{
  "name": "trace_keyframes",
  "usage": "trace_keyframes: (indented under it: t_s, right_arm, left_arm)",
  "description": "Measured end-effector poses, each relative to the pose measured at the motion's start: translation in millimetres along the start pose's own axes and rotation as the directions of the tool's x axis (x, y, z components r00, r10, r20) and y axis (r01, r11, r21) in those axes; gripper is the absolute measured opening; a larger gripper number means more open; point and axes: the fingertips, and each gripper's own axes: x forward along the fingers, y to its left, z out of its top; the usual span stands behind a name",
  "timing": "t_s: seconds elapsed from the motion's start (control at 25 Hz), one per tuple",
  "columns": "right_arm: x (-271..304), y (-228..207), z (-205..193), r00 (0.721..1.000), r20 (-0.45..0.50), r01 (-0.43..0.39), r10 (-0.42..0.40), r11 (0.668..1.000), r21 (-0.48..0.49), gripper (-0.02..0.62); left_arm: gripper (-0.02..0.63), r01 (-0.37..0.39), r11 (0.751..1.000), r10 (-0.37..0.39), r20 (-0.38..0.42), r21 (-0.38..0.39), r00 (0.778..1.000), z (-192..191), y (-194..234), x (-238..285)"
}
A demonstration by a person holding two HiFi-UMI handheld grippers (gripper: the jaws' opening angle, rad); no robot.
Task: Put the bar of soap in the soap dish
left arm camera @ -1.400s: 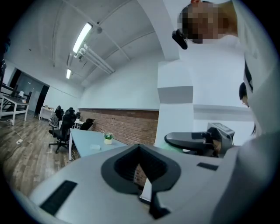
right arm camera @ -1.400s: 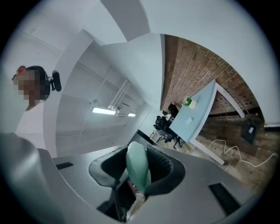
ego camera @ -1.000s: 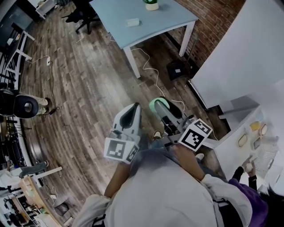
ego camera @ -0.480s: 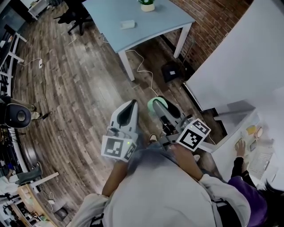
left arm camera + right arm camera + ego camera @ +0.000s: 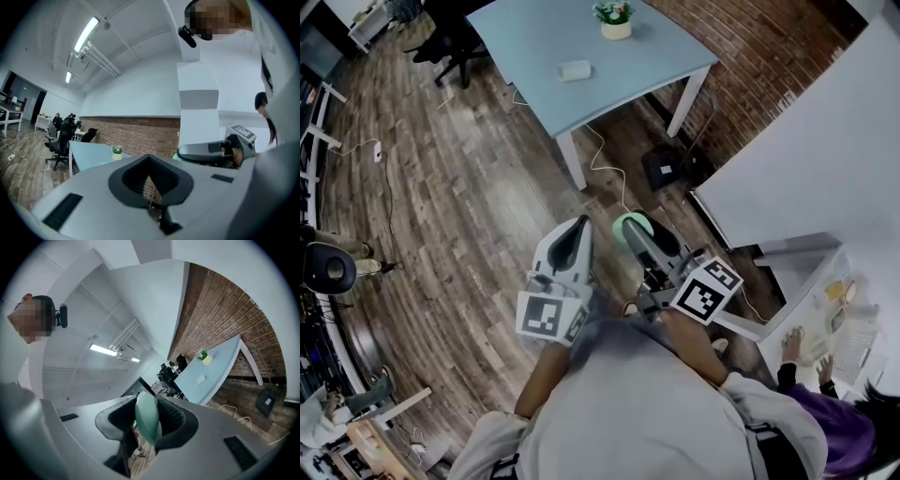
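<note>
A pale green bar of soap (image 5: 628, 223) is pinched between the jaws of my right gripper (image 5: 631, 231); in the right gripper view the soap (image 5: 147, 419) stands on edge in that gripper (image 5: 148, 423). My left gripper (image 5: 577, 234) hangs beside it over the wood floor, its jaws together with nothing between them (image 5: 152, 188). The small whitish soap dish (image 5: 575, 70) lies on the light blue table (image 5: 525, 37) well ahead of both grippers. The right gripper view also shows the soap dish (image 5: 200, 379).
A small potted plant (image 5: 616, 17) stands at the table's far edge. White cables (image 5: 609, 155) and a black box (image 5: 662, 171) lie on the floor by the table leg. A brick wall (image 5: 750, 47) and a white partition (image 5: 806, 141) stand at right; an office chair (image 5: 459, 33) stands beyond the table.
The table with the dish sits lower and larger in the head view as both grippers travel toward it. The right gripper's hold on the soap is unchanged.
</note>
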Motion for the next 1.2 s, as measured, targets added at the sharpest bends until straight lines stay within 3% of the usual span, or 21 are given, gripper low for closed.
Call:
trace_keyframes:
  t_s: [0.56,1.2]
  right_arm:
    - [103.9,5.0,2.5,0.999,0.047,0.023,-0.023,1.0,-0.009,0.135]
    - [151.0,2.3,7.4,0.999,0.038,0.024,-0.023,0.999,-0.024,0.135]
  left_arm:
    - [0.003,0.064,0.998,-0.064,0.014,0.009,0.998,21.5,102.4,30.3]
    - [0.003,0.072,0.997,-0.072,0.025,-0.007,0.997,26.6,143.1,50.5]
